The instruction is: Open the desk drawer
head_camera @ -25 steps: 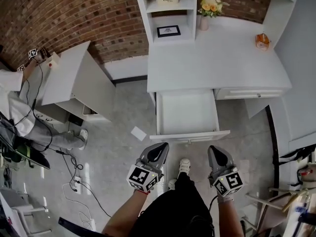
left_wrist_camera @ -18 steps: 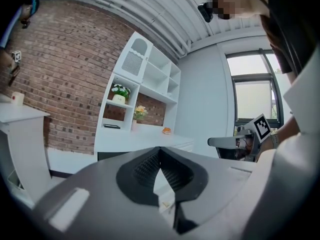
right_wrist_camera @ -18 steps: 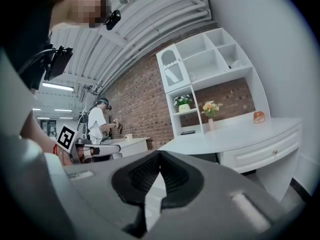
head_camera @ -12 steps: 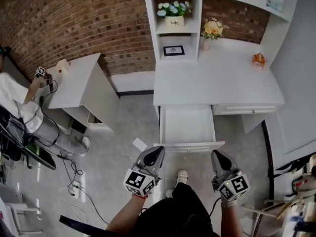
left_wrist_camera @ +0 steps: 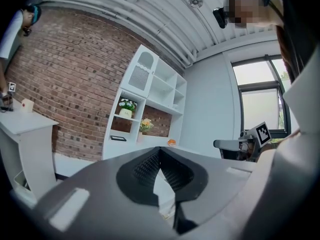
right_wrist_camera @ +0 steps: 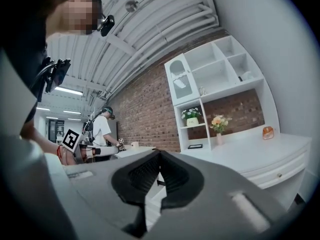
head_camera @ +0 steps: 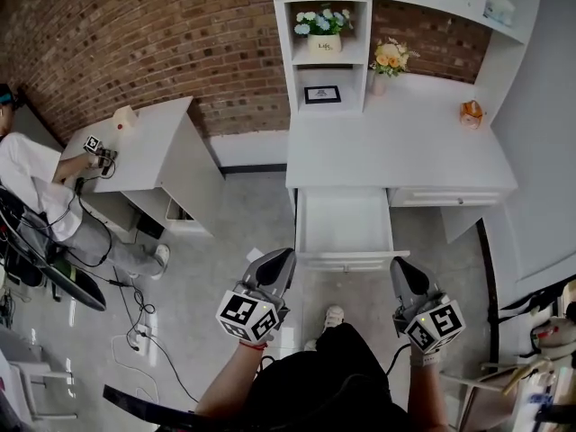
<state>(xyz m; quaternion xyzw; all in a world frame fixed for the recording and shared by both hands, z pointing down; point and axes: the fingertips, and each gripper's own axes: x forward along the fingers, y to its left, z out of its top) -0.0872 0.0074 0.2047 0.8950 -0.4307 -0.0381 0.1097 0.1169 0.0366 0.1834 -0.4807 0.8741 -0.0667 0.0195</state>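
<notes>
Though open, desk drawer, its front handle barely visible.

The open drawer juts out just ahead of the left tongs and right tongs, barring the straight way to the worktop; bare floor lies free beyond the left tongs, up to a side cabinet.

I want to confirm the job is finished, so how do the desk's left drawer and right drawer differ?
The left drawer is pulled out; the right drawer is shut. The left drawer shows its bare white inside; the right drawer shows only its front panel. Both are white, under the same desk top.
</notes>
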